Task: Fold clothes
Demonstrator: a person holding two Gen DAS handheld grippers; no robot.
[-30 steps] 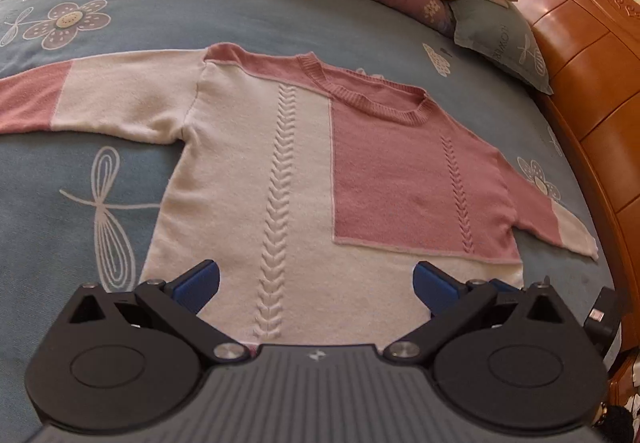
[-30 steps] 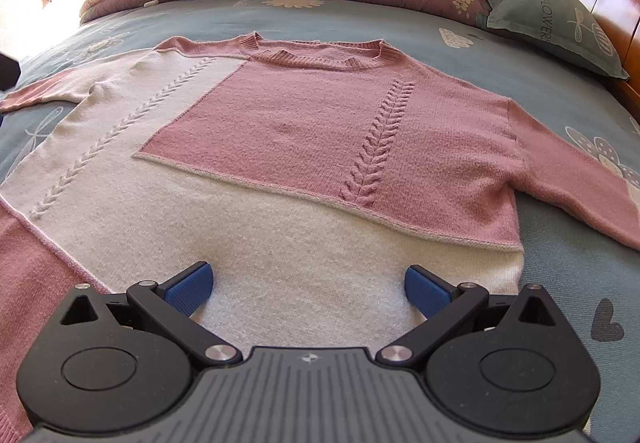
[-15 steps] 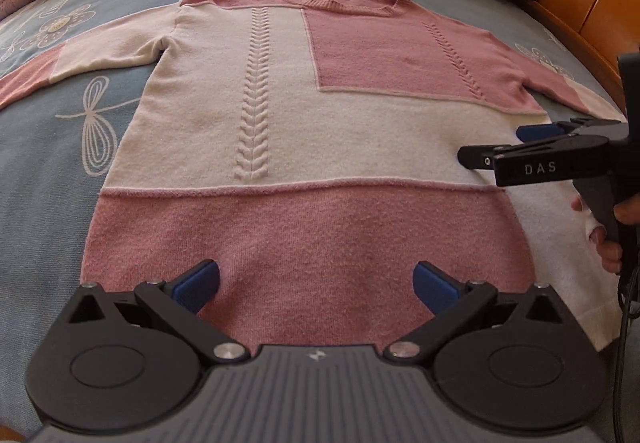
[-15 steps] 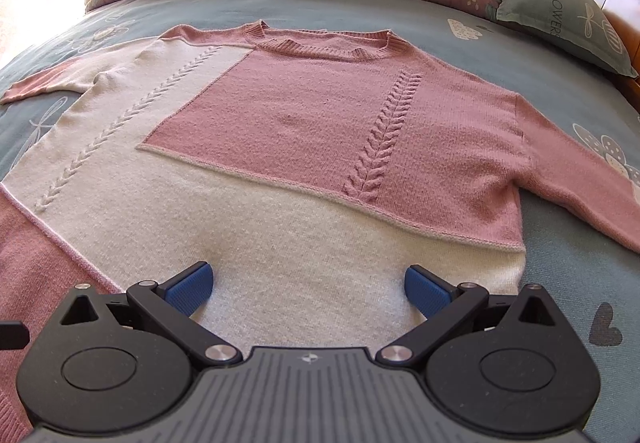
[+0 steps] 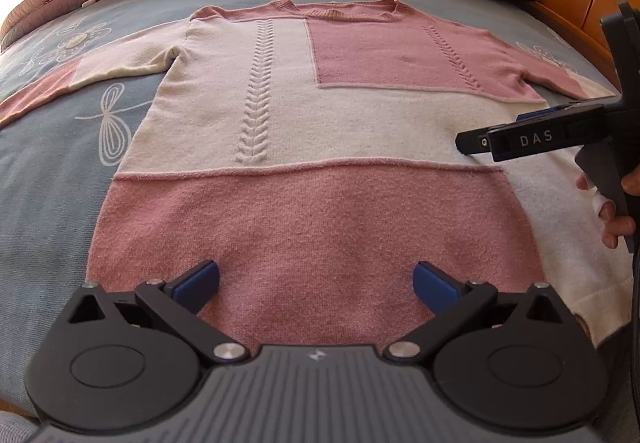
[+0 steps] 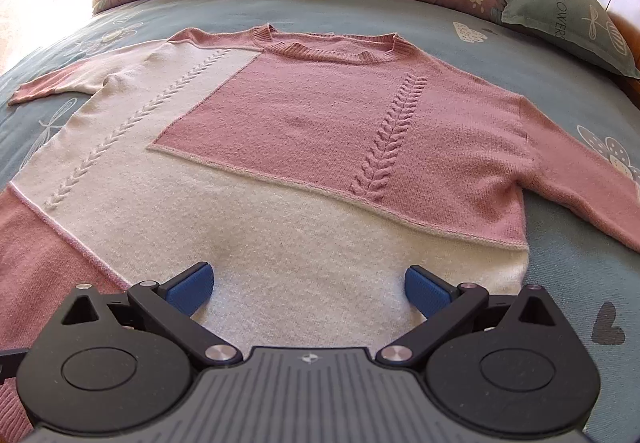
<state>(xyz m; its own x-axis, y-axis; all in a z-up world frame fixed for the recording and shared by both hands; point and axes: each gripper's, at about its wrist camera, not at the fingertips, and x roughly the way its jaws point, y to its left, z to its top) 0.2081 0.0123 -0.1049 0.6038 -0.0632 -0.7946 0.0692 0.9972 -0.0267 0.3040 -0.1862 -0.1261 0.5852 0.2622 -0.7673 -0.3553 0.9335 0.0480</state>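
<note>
On the bed [image 6: 500, 55], lying flat with sleeves spread: sweater [image 5: 320, 123]. Hovering over its pink hem, fingers wide apart: left gripper [image 5: 316, 283]. Over its white band, equally spread: right gripper [image 6: 306, 283].

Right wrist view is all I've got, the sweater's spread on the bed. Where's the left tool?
Observer: The left tool hovers open over the pink hem band of the sweater, holding nothing.
Operator: Can you see my right tool from there?
Observer: Yes. The right tool shows side-on over the sweater's cream edge, with a hand on its grip.
Operator: How does the hem lie?
Observer: Flat and unfolded. Beside the pink band, a cream panel runs along that edge toward the bottom corner.
Operator: And the far sleeve's end?
Observer: The left sleeve lies stretched outward on the blue bedsheet, and its pink cuff runs out of frame.
</note>
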